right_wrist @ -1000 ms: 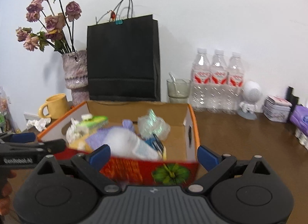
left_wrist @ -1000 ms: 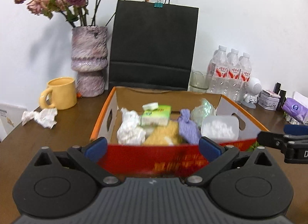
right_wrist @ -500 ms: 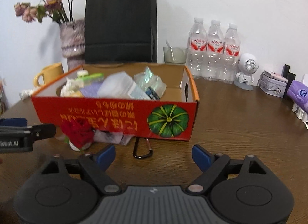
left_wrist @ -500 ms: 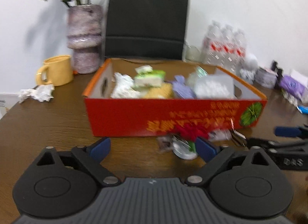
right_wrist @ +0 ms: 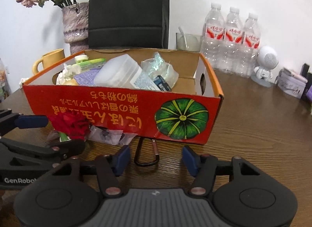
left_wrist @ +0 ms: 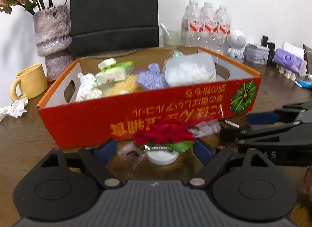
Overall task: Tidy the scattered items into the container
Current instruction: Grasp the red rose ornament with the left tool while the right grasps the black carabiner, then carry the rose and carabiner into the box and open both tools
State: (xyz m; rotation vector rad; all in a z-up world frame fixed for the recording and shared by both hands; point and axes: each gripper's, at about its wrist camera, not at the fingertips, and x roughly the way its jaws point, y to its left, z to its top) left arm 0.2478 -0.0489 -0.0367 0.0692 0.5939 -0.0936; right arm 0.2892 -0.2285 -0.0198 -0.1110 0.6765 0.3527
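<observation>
A red-orange cardboard box (left_wrist: 81, 117) (right_wrist: 211, 113) stands on the brown table and holds several items. In front of it sit a red rose in a small white pot (left_wrist: 164, 132) (right_wrist: 71, 123), small clear plastic bags (left_wrist: 204, 127) (right_wrist: 109, 135) and a black carabiner (right_wrist: 146, 152). My left gripper (left_wrist: 155, 149) is open, its fingers either side of the rose pot, apart from it. My right gripper (right_wrist: 155, 157) is open, its fingers either side of the carabiner's near end.
A crumpled tissue (left_wrist: 13, 108) lies left of the box by a yellow mug (left_wrist: 29, 84). A vase (left_wrist: 53, 37), black paper bag (left_wrist: 115, 10), water bottles (right_wrist: 231, 41), a glass (right_wrist: 188, 41) and a white figurine (right_wrist: 266, 65) stand behind. Small packs (left_wrist: 288, 60) line the right side.
Both grippers have dropped from box-top height to table level in front of the box and moved closer. The left now frames the rose pot, the right the carabiner.
</observation>
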